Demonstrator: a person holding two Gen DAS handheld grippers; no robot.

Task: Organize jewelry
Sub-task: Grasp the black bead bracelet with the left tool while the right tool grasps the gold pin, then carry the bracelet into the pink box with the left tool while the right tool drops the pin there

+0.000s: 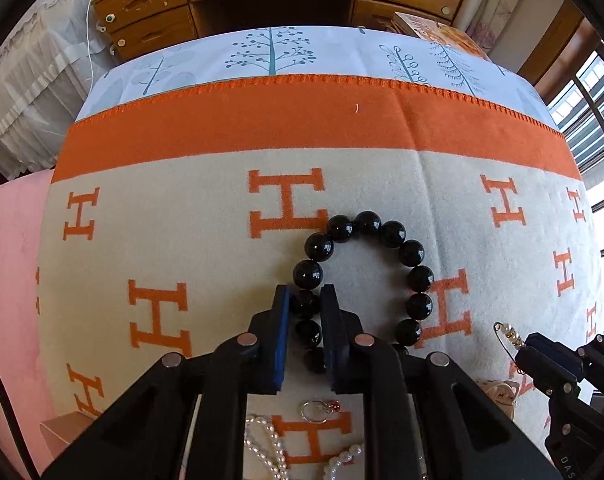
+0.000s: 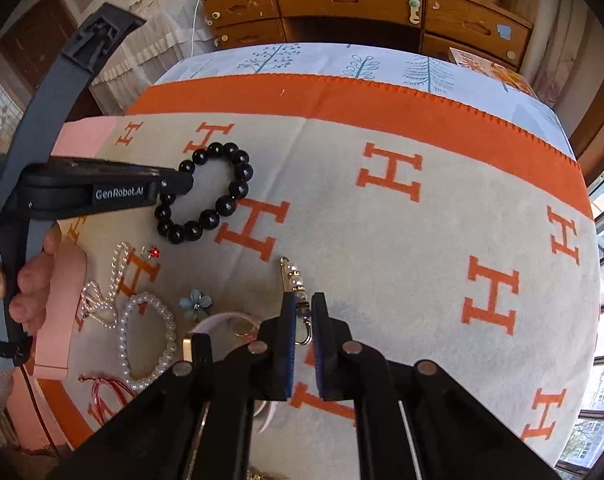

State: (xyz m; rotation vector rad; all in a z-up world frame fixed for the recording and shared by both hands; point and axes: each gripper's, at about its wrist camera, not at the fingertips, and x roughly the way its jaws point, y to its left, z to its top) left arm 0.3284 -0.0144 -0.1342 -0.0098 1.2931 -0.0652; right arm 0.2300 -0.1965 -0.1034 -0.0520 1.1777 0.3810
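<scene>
The left hand-held gripper [image 1: 305, 300] is clamped on one bead of the black bead bracelet [image 1: 411, 254], which lies flat as a ring on the H-patterned blanket [image 1: 182, 220]. The right hand-held gripper [image 2: 302, 312] is clamped on the pearl brooch pin [image 2: 294, 276], whose long axis points away from the camera. Only the right wrist view shows the pearl bracelet [image 2: 150, 340] and blue flower [image 2: 196, 301] nearby.

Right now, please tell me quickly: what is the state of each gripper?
Left gripper: closed on the black bead bracelet.
Right gripper: closed on the gold pearl brooch pin.
</scene>
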